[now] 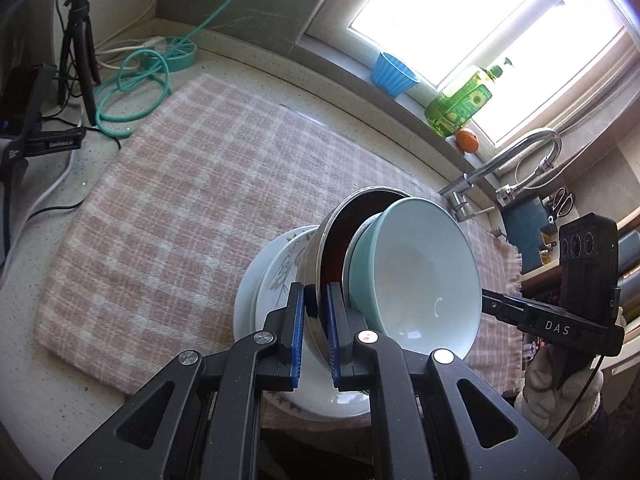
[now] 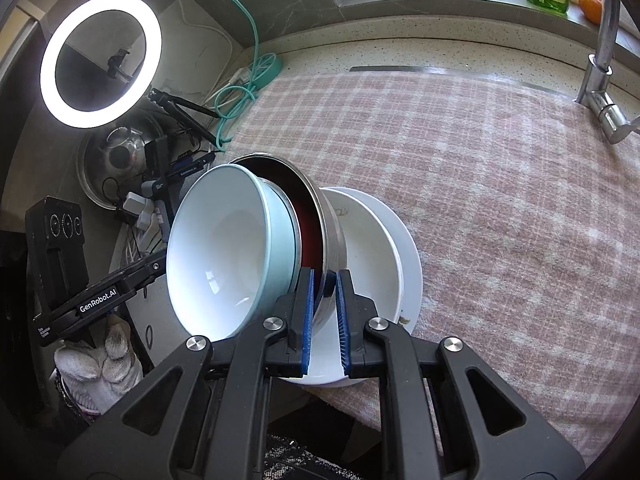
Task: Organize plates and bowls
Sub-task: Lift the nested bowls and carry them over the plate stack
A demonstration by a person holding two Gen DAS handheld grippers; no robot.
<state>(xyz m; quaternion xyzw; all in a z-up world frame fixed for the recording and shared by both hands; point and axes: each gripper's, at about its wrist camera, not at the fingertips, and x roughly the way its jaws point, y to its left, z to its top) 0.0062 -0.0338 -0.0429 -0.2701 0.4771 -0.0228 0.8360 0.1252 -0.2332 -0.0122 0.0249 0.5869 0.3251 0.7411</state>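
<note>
My left tool (image 1: 316, 304) is clamped on the rim of the steel bowl (image 1: 320, 248), one blue pad inside the rim and one outside, and my right tool (image 2: 325, 294) bites the same steel bowl (image 2: 334, 236) on its rim from the opposite side in the same way, so both are closed on it. The bowl is tipped up nearly on edge, its dark red inside facing away from the plates. A pale teal bowl (image 1: 416, 268) sits nested in its mouth, also on edge, white inside turned toward the outer side; from the right wrist the teal bowl (image 2: 228, 256) shows the same white hollow. Just behind the steel bowl lies a patterned plate (image 1: 280, 272) with a grey sprig design, resting on a larger white plate (image 1: 244, 304); whether the steel bowl touches them I cannot tell. From the right wrist the white plate (image 2: 412, 280) reaches the near edge of the bench, on the pink checked cloth (image 1: 168, 208) that covers most of the bench (image 1: 36, 264). At the far edge, on the window ledge, stand a blue cup (image 1: 392, 74), a green bottle (image 1: 460, 104) and an orange (image 1: 467, 140); the tap (image 1: 516, 160) rises at the far right corner, and a ring light (image 2: 100, 60) glows at the far left
</note>
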